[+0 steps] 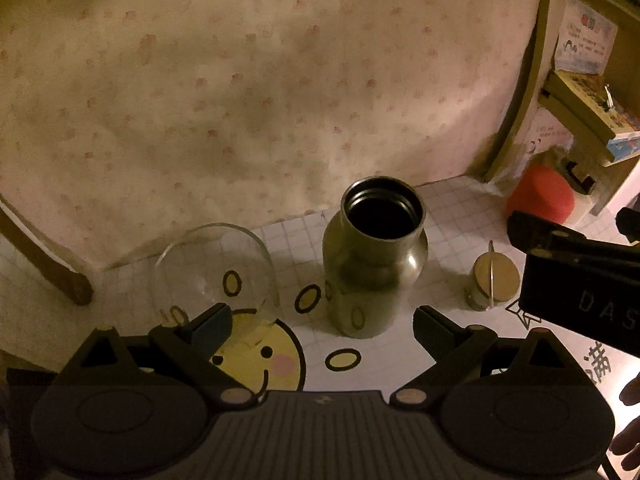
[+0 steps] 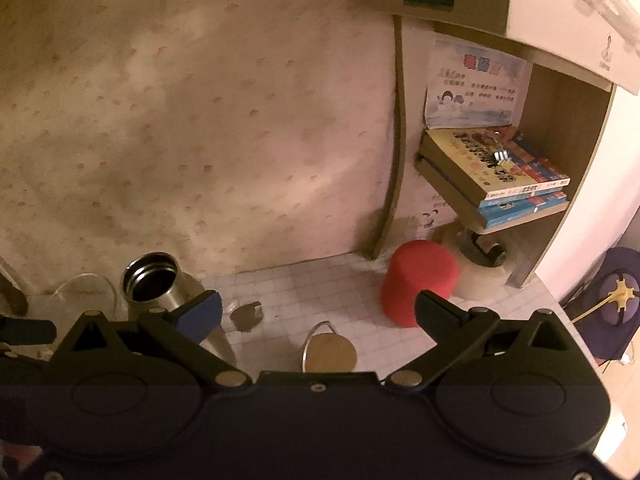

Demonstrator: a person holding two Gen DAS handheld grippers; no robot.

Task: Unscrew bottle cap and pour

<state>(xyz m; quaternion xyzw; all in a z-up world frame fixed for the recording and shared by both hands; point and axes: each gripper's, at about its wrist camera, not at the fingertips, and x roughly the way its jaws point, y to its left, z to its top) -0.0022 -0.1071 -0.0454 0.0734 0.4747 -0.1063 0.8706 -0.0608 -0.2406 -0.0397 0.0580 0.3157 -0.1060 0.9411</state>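
My left claw (image 1: 322, 324) is spread wide and grasps nothing, hovering over the table (image 1: 452, 208); left to right ahead of it stand one glass bowl (image 1: 212, 268) past its left finger, one steel bottle (image 1: 374, 256) with its mouth uncapped between the fingers and just beyond their tips, near the table's back edge, and one bottle cap (image 1: 494, 280) with a wire loop off to the right. My right claw (image 2: 318, 314) is likewise released and empty, the bottle behind its left finger, the cap between the fingers, and one red cup (image 2: 418, 280) behind the right finger toward the back right corner.
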